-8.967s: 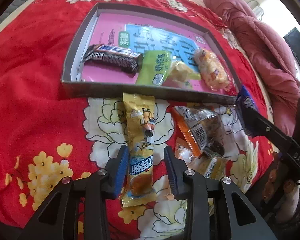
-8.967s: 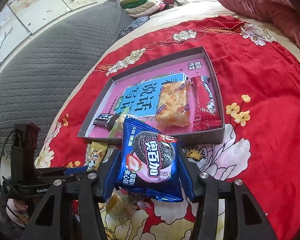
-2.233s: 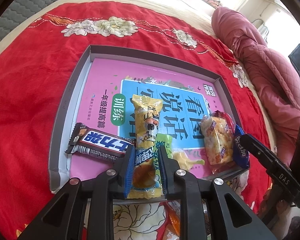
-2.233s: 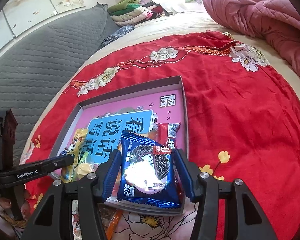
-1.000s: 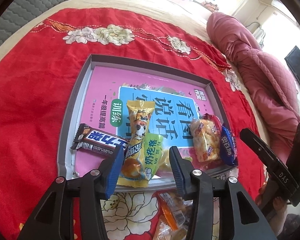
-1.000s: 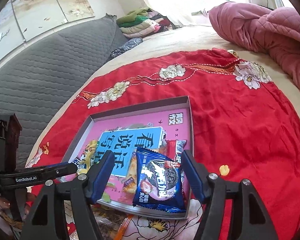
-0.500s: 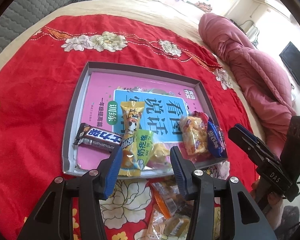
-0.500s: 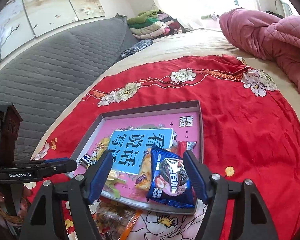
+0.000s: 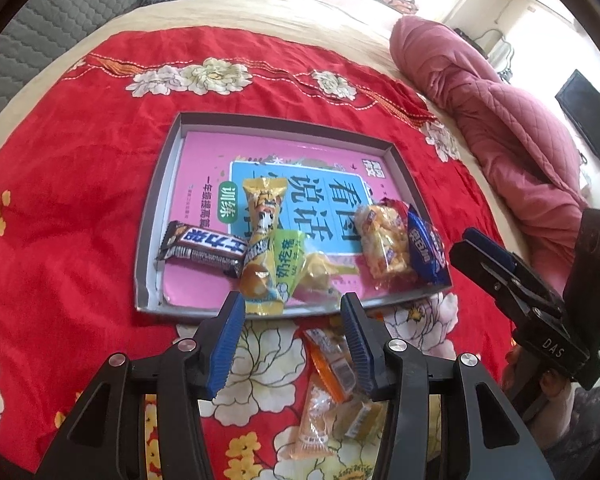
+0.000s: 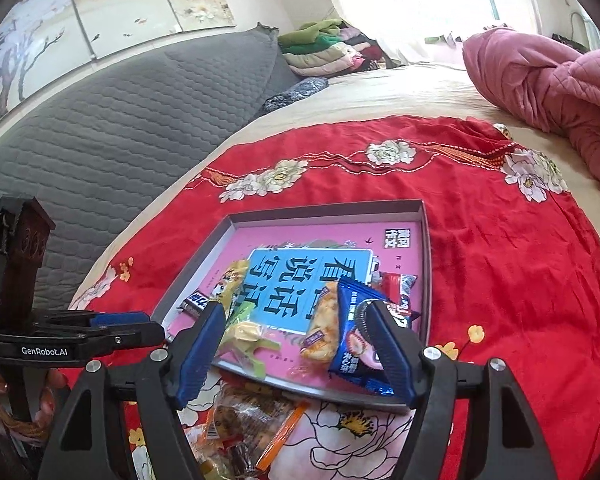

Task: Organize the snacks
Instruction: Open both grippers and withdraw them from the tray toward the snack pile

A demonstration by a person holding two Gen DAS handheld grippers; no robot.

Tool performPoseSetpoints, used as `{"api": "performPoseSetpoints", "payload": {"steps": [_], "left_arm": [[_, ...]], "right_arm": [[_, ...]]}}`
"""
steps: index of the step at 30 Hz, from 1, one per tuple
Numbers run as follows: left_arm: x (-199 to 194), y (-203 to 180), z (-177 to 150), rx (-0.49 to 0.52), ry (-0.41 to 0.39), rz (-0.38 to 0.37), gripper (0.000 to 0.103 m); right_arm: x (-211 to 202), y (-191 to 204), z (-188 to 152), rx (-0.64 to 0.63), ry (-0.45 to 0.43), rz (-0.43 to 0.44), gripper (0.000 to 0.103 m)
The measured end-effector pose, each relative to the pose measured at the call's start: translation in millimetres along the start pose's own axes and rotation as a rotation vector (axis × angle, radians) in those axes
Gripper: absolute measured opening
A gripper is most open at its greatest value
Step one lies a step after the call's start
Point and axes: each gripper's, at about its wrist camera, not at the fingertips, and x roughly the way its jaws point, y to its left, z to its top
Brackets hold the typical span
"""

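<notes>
Above the near edge of the grey tray (image 9: 152, 216), the left gripper (image 9: 296, 344) hangs spread and empty, the yellow snack pack (image 9: 260, 248) lying in the tray just beyond its tips. The right gripper (image 10: 300, 352) is spread too, gripping nothing, the blue cookie pack (image 10: 354, 336) lying inside the tray.
</notes>
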Motion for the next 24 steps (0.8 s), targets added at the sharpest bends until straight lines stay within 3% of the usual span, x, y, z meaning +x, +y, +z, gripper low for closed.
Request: {"api": "performPoseSetpoints", "payload": {"steps": [24], "left_arm": [[14, -9, -41, 0.060, 0.115, 0.006, 0.051]], "right_arm": [[-5, 9, -19, -0.018, 0.056, 0.018, 0.072]]}}
